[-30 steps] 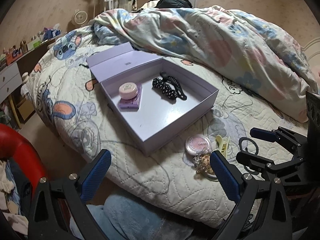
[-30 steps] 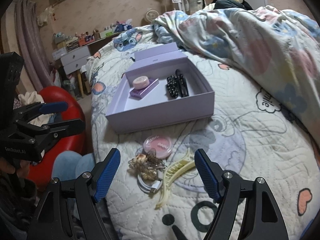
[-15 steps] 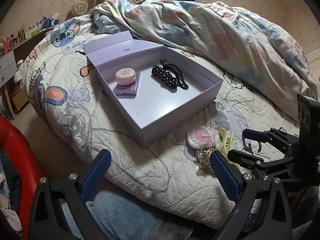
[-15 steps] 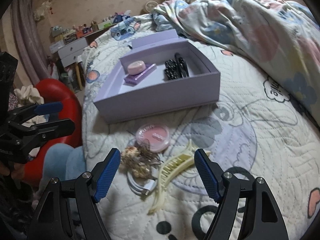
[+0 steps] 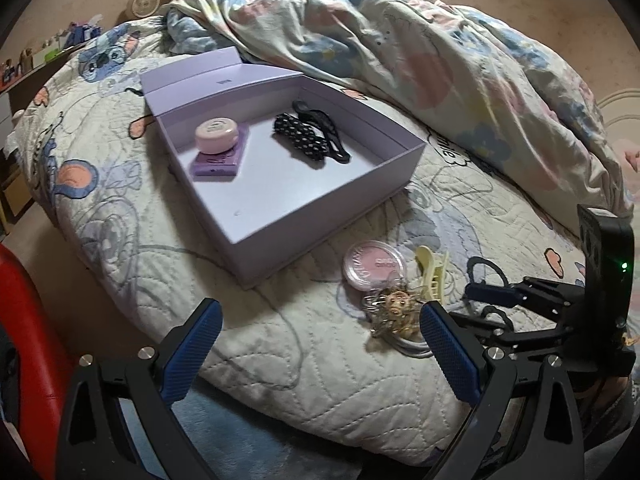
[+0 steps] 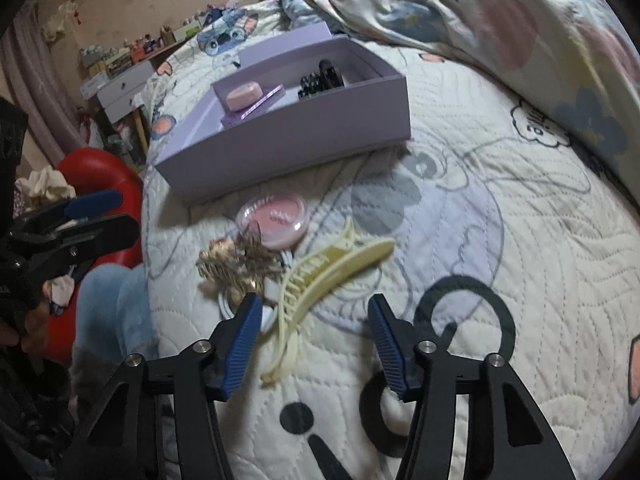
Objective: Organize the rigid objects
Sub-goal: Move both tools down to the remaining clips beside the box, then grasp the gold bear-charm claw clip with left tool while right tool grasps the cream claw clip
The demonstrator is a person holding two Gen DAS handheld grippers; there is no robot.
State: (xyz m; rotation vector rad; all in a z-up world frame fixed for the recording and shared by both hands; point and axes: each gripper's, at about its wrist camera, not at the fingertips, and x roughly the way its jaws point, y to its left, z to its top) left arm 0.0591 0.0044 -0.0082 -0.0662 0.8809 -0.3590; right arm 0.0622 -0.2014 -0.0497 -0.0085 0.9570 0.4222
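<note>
Four items already lie in the open lilac cardboard box (image 5: 280,184), while the pale-yellow plastic claw clip (image 6: 320,276), round pink compact (image 6: 274,216) and gold keyring charm (image 6: 224,264) wait on the quilt, both the right gripper (image 6: 312,340) and left gripper (image 5: 320,356) spread, empty.

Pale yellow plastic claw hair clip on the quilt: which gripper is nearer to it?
Right. The right gripper hangs open straddling the pale yellow plastic claw hair clip; the left gripper sits off the bed's edge, well short of it.

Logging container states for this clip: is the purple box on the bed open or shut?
Open. The purple box has its lid folded back, with its interior and contents exposed in both views.
</note>
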